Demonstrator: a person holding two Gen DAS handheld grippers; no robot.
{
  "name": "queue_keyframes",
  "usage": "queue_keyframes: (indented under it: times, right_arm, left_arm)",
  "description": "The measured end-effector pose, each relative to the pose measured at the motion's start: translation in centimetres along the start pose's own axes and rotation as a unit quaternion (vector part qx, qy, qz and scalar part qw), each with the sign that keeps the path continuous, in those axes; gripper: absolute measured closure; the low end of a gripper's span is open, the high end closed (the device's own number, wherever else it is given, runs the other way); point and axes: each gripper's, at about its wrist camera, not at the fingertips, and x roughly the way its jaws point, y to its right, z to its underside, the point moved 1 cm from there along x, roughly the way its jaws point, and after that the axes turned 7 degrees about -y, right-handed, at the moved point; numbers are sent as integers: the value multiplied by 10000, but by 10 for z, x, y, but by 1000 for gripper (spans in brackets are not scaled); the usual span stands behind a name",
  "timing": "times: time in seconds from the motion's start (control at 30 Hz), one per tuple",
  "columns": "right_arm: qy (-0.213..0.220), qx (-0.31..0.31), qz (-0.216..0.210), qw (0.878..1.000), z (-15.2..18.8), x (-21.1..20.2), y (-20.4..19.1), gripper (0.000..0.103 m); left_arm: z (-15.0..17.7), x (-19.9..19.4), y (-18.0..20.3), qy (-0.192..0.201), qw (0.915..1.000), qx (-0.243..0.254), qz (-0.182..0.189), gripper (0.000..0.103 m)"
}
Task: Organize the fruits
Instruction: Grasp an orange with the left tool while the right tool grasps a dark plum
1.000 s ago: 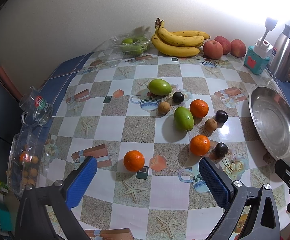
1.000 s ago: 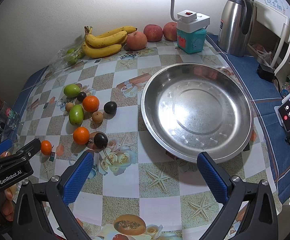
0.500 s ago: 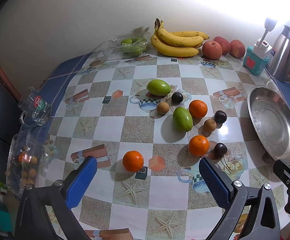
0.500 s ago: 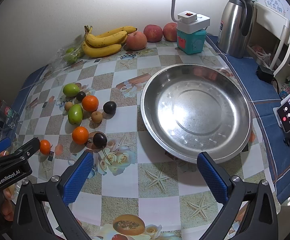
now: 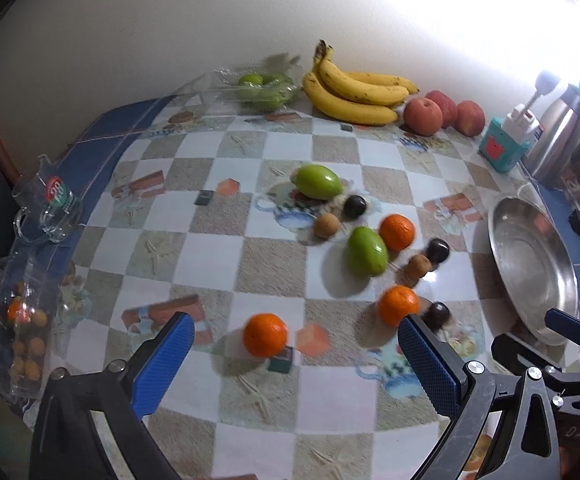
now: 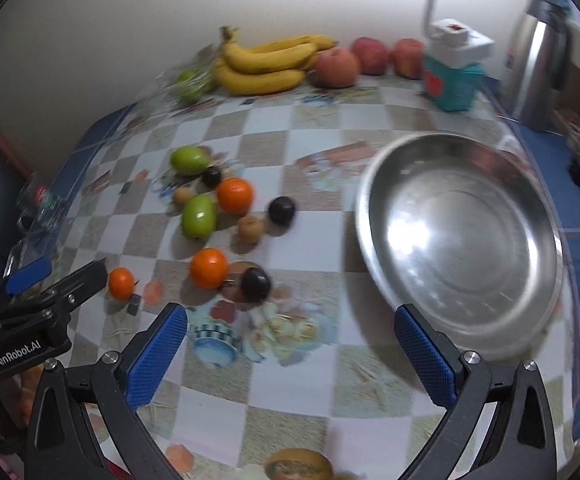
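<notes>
Fruit is lying loose on the tabletop (image 5: 178, 240), none picked up. Both the left hand-held gripper (image 5: 290, 360) and the right hand-held gripper (image 6: 290, 352) are hovering spread wide, gripping nothing. Nearest, just ahead of the left one, an orange (image 5: 265, 335) is sitting alone: probably the first pick, best straddled squarely and closed on gently so it is not rolling away. Farther ahead, more small fruit is clustering around a mango (image 5: 366, 251). Ahead-right of the right one, the steel bowl (image 6: 373, 216) is standing empty. Far left, a clear box (image 5: 18, 320) is holding small fruit.
</notes>
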Motion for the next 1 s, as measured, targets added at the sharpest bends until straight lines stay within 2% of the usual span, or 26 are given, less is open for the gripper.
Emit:
queue_keyframes:
  times: [0.07,0.13,0.27,0.5,0.87,0.9,1.0]
  right_arm:
    - [-13,-128,-71,9999,-3,6,-8,0]
    - [-2,-251,-82,9997,-4,9,-13,1]
    - [-107,-488,-105,9987,-8,22,-20,13]
    - [-375,-827,-64,9959,-13,46,-27,27]
    - [-588,-1106,58,9921,-22,74,-33,46]
    - [-610,-1116,60,9919,-21,75,-34,48]
    - [-678,-1122,85,9913,-20,80,-34,53]
  left_arm:
    - [0,6,-7,31,9999,41,-91,0]
    - [1,14,-14,-100,9999,54,-44,0]
    - [6,33,-21,-400,9992,84,45,0]
    - [11,53,-24,-646,9975,122,246,2]
    - [9,71,-21,-854,9953,226,401,37]
    - [8,73,-21,-867,9951,231,407,43]
    - [8,75,-20,-870,9952,252,366,47]
